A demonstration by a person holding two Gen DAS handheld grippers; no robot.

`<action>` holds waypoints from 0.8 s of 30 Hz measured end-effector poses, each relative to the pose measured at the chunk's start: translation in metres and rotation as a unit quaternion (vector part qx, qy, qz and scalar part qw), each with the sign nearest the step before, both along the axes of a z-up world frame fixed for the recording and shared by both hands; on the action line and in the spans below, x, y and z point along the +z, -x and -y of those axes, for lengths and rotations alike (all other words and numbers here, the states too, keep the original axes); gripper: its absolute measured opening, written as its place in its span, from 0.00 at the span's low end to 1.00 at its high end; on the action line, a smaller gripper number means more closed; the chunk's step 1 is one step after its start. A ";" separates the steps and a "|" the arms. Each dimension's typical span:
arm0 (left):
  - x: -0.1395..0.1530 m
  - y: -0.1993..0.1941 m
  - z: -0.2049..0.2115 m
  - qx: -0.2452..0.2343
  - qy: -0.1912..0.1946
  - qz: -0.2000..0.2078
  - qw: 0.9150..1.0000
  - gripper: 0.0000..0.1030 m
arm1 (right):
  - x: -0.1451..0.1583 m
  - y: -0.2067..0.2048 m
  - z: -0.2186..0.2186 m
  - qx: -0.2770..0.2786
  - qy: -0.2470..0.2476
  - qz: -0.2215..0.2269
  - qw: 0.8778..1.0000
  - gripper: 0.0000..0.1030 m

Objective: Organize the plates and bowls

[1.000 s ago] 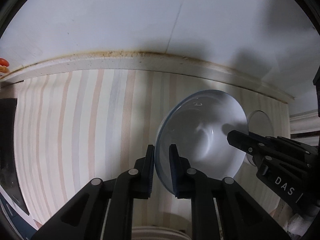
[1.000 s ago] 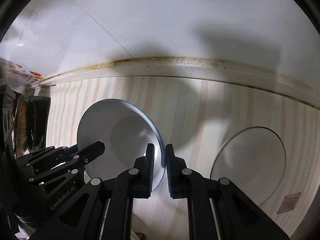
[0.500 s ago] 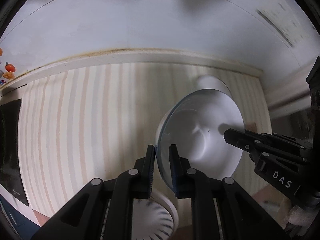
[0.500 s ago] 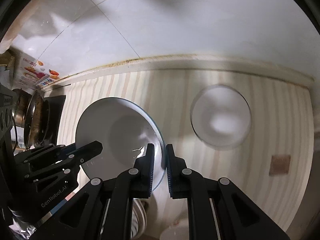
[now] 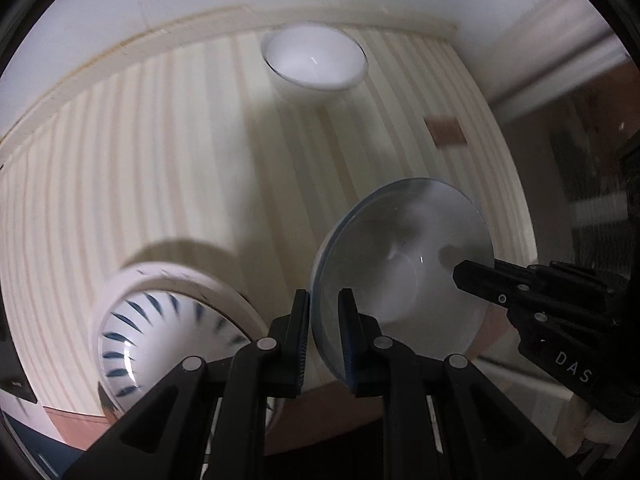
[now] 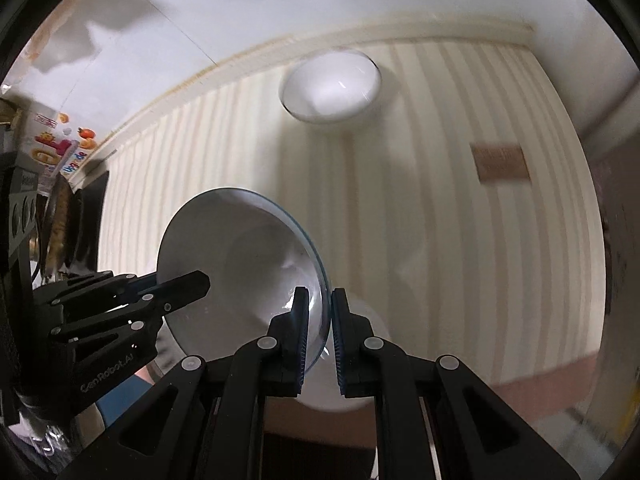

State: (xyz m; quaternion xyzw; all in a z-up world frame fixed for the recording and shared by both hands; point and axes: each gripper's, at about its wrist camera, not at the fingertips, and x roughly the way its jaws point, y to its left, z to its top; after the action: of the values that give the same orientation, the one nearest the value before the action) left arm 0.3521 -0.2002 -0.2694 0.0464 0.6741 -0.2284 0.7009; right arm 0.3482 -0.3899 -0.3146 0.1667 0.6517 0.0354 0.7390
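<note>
1. Left wrist view: the left gripper (image 5: pixel 324 320) is clenched on the rim of a pale grey-blue plate (image 5: pixel 404 268), one finger on each face of the edge. The plate stands nearly on edge, its hollow side turned to the right, held up over the striped countertop (image 5: pixel 180 168).
2. At the right of that view the other tool, the right gripper (image 5: pixel 480 276), reaches in with its tips against the far edge of the same plate, so both claws are on one dish.
3. Down at the lower left, a white bowl with blue dashes (image 5: pixel 160 336) sits on the counter, just beside the left fingers and blurred.
4. Well apart, near the back wall, a plain white bowl (image 5: pixel 314 60) rests on the counter. A small brown tag (image 5: pixel 446 134) lies to its right.
5. Right wrist view: the right gripper (image 6: pixel 320 316) is gripping the plate (image 6: pixel 240 264) by its rim, fingers pressed on both sides, hollow side facing left.
6. The left gripper (image 6: pixel 188 284) comes in from the left, its tips at the plate's opposite edge.
7. The white bowl (image 6: pixel 330 86) sits far back on the striped counter (image 6: pixel 420 220), the brown tag (image 6: pixel 500 162) off to its right. A colourful packet (image 6: pixel 60 148) stands at the far left by the wall.
</note>
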 end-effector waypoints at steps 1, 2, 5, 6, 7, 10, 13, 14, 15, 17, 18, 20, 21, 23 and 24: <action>-0.004 0.005 0.004 -0.006 -0.003 -0.004 1.000 0.12 | -0.004 0.006 0.003 -0.002 0.000 -0.005 1.000 0.12; -0.007 0.010 0.008 -0.014 -0.007 -0.005 1.000 0.12 | -0.010 0.011 0.005 -0.005 0.000 -0.011 1.000 0.12; -0.015 0.024 0.015 -0.026 -0.015 -0.019 0.999 0.12 | -0.025 0.028 0.012 -0.016 -0.002 -0.024 1.000 0.12; -0.018 0.026 0.017 -0.027 -0.016 -0.024 0.999 0.12 | -0.030 0.031 0.014 -0.019 -0.004 -0.030 0.999 0.12; -0.021 0.028 0.019 -0.027 -0.018 -0.027 0.999 0.12 | -0.035 0.034 0.015 -0.019 -0.005 -0.036 0.999 0.12; -0.025 0.029 0.024 -0.030 -0.027 -0.029 0.999 0.12 | -0.041 0.040 0.018 -0.016 -0.006 -0.043 0.999 0.12; -0.030 0.031 0.025 -0.033 -0.032 -0.031 0.998 0.12 | -0.044 0.040 0.019 -0.013 -0.004 -0.045 0.999 0.12; -0.031 0.031 0.025 -0.033 -0.033 -0.031 0.998 0.12 | -0.045 0.040 0.020 -0.013 -0.005 -0.047 0.999 0.12; -0.033 0.032 0.026 -0.035 -0.035 -0.031 0.998 0.12 | -0.046 0.038 0.020 -0.014 -0.007 -0.048 0.999 0.12; -0.036 0.033 0.025 -0.036 -0.039 -0.033 0.998 0.12 | -0.048 0.035 0.019 -0.013 -0.009 -0.053 0.998 0.12; -0.037 0.034 0.025 -0.037 -0.040 -0.034 0.998 0.12 | -0.049 0.035 0.020 -0.013 -0.010 -0.054 0.998 0.12; -0.040 0.035 0.026 -0.037 -0.043 -0.038 0.998 0.12 | -0.050 0.035 0.019 -0.010 -0.010 -0.057 0.998 0.12; -0.043 0.035 0.028 -0.039 -0.044 -0.039 0.997 0.12 | -0.051 0.034 0.019 -0.009 -0.011 -0.060 0.998 0.12; -0.046 0.036 0.029 -0.038 -0.046 -0.040 0.997 0.12 | -0.054 0.032 0.019 -0.008 -0.011 -0.065 0.998 0.12; -0.046 0.037 0.029 -0.039 -0.048 -0.039 0.997 0.12 | -0.056 0.030 0.019 -0.008 -0.011 -0.066 0.998 0.12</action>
State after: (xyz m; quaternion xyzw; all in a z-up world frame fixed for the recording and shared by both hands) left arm 0.3154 -0.2295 -0.3156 0.0973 0.7089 -0.2247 0.6614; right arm 0.3182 -0.4085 -0.3708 0.1824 0.6972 0.0260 0.6928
